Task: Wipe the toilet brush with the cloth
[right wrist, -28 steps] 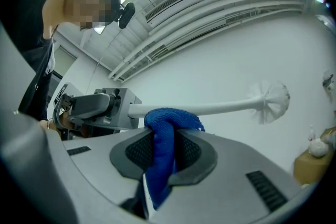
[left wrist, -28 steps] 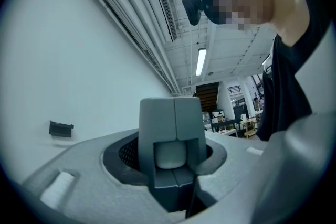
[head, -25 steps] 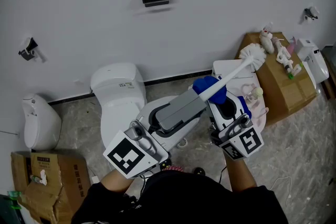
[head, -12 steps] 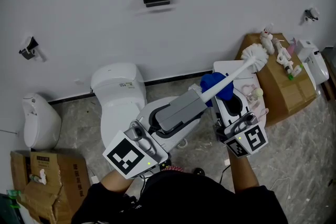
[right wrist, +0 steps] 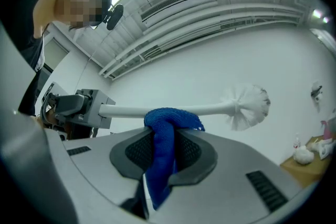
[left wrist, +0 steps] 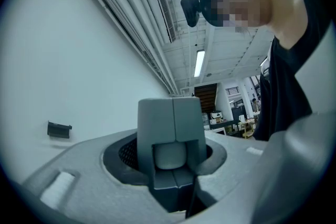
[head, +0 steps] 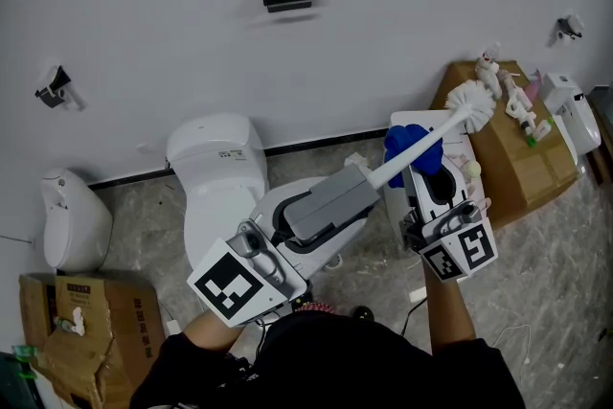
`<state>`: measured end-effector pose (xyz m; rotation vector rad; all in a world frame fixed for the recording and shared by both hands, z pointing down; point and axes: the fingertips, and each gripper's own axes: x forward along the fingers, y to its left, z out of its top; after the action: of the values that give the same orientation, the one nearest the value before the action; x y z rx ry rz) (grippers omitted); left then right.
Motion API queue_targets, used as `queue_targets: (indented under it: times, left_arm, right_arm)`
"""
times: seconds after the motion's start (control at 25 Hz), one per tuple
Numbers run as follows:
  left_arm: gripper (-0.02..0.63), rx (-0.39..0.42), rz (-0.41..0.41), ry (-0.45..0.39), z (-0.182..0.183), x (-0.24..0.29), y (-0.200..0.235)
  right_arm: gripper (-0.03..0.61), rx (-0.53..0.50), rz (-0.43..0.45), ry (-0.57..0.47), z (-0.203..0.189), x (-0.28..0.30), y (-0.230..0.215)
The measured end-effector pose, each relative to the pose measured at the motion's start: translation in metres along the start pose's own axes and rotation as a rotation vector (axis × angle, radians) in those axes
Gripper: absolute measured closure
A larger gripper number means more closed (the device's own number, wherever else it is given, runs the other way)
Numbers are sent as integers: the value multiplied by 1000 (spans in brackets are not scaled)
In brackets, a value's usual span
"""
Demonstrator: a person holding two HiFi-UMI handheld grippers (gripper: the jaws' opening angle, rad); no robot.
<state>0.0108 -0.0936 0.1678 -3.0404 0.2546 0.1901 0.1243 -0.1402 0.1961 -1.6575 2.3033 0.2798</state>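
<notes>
Plainly, the toilet brush [head: 450, 118] should handle as a light, stiff thing: a thin, smooth white plastic stem ending in a springy bristle head. It is held in the air to the right of the toilet [head: 215, 158], with its head pointing away from it. The left gripper [head: 356, 170] is clamped on the stem's butt end. That looks the sound place to hold, though the slick stem could turn in a loose grip. The right gripper [head: 414, 160] pinches a soft blue cloth [head: 407, 141], which drapes limply over the stem about midway, farther from the toilet than the left gripper. The cloth probably slides easily on the plastic but may snag in the bristles. A hard, grey marbled floor [head: 144, 215] surrounds the toilet, a plain white wall [head: 383, 14] stands behind it, and a cardboard box [head: 522, 158] with small items on top sits well to its right.
</notes>
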Motion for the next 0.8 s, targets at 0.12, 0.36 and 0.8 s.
queue_targets:
  times: [0.12, 0.36, 0.8]
  left_arm:
    - [430, -1, -2, -8, 1, 0, 0]
    - [430, 5, -8, -5, -1, 1, 0]
    - [430, 8, -19, -2, -2, 0, -1]
  right_arm:
    - [503, -8, -11, 0, 1, -1, -5]
    - [503, -20, -36, 0, 2, -2, -16]
    - [503, -31, -82, 3, 4, -6, -35]
